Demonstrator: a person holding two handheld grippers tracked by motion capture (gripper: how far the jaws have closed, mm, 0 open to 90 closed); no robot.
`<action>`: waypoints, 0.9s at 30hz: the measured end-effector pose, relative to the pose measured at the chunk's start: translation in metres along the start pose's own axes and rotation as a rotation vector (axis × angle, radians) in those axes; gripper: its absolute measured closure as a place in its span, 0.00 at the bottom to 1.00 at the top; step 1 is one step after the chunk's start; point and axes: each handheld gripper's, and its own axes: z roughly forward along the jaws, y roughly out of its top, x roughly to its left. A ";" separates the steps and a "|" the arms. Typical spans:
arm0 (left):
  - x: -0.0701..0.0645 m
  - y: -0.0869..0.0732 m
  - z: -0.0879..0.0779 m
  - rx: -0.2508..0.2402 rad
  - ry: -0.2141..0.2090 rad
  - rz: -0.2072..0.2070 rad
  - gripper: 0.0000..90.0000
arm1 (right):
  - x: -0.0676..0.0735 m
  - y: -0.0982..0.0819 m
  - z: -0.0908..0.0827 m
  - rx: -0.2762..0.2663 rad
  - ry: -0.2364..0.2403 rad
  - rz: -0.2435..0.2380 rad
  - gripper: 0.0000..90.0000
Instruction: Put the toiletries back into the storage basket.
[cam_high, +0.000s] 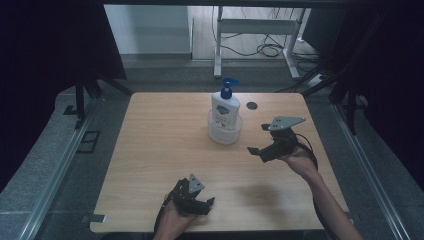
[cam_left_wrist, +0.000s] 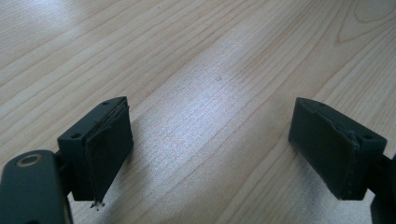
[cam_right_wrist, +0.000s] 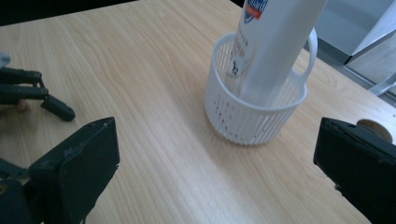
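Pump bottle (cam_high: 225, 106) upright in white basket (cam_high: 224, 131) at table (cam_high: 150, 150) far-centre, just left of right gripper (cam_high: 261, 138), jaws wide, empty; left gripper (cam_high: 204, 204) near front edge, well apart, wide, empty.

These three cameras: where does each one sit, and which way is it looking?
High view: above the person's side, looking forward and down on the table; both forearms and tongs show.
Left gripper view: rides the left tongs, facing bare tabletop between its open jaws.
Right gripper view: rides the right tongs, facing the white basket that holds the pump bottle.
Shared: high and right views both show basket, bottle and left tongs.
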 end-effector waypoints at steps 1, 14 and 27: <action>0.000 0.000 0.000 0.000 0.000 0.001 0.15 | 0.001 -0.002 -0.001 0.002 -0.003 -0.001 0.00; 0.000 0.000 0.000 -0.001 0.001 -0.003 0.15 | 0.017 -0.031 -0.012 0.026 -0.020 -0.014 0.00; 0.000 0.000 0.000 -0.002 0.001 -0.004 0.15 | 0.035 -0.069 -0.005 0.090 -0.042 -0.035 0.00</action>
